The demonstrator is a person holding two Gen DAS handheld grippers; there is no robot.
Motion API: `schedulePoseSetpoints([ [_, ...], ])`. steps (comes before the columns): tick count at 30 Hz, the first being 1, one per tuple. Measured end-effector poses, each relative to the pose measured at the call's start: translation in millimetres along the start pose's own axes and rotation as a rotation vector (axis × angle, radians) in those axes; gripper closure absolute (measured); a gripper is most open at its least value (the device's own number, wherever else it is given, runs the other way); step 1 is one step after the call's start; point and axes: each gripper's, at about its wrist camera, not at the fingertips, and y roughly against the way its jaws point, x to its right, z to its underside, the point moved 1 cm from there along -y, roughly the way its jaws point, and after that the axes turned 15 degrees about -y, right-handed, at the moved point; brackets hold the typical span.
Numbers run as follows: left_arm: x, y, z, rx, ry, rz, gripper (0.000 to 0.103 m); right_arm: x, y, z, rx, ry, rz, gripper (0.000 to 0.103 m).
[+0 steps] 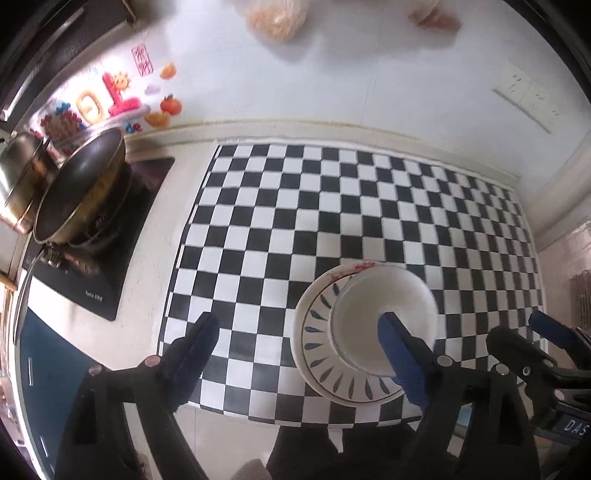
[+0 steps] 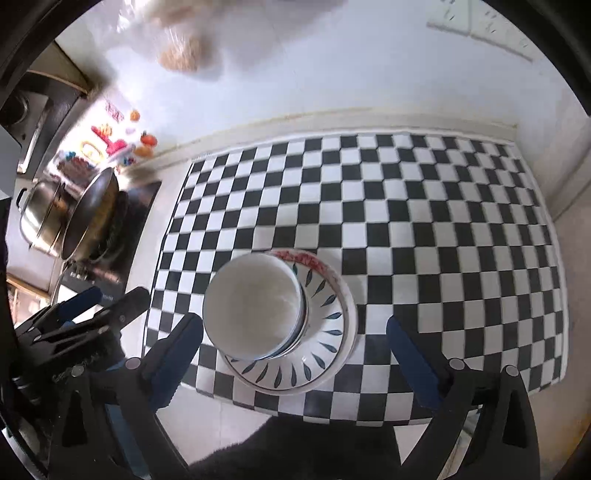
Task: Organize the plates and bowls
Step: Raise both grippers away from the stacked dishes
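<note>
A stack of dishes stands near the front edge of the checkered mat [image 1: 332, 206] [image 2: 424, 221]. A white bowl [image 1: 373, 314] [image 2: 255, 306] sits on top of a plate with blue leaf marks [image 1: 317, 354] [image 2: 321, 332], which lies on a plate with a red flower rim [image 2: 310, 258]. My left gripper [image 1: 299, 347] is open and empty above the mat, its right finger over the bowl. My right gripper [image 2: 295, 347] is open and empty, its fingers on either side of the stack and above it. Each gripper shows at the edge of the other's view.
A dark frying pan [image 1: 81, 192] [image 2: 88, 218] and a steel pot [image 1: 18, 177] [image 2: 40, 218] stand on a black cooktop [image 1: 110, 266] at the left. A white wall with a socket panel [image 1: 528, 99] runs behind. Plastic bags [image 1: 277, 14] hang at the top.
</note>
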Motion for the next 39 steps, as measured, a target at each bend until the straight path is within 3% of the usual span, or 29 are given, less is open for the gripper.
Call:
schedulePoseSetpoints([
  [4,4,21,3,0.055,-0.025,-0.009,0.008,-2,25,7,0.088,0.002,0.037,0.000],
  [16,29,76,31,0.145,-0.018,-0.038,0.008,11,100,44,0.222,0.044,0.042,0.000],
  [30,48,180,118,0.254,0.077,-0.098,0.001,32,197,133,0.320,0.105,0.018,0.000],
  [39,54,218,175,0.281,0.080,-0.121,0.001,30,252,201,0.381,0.126,-0.007,0.000],
])
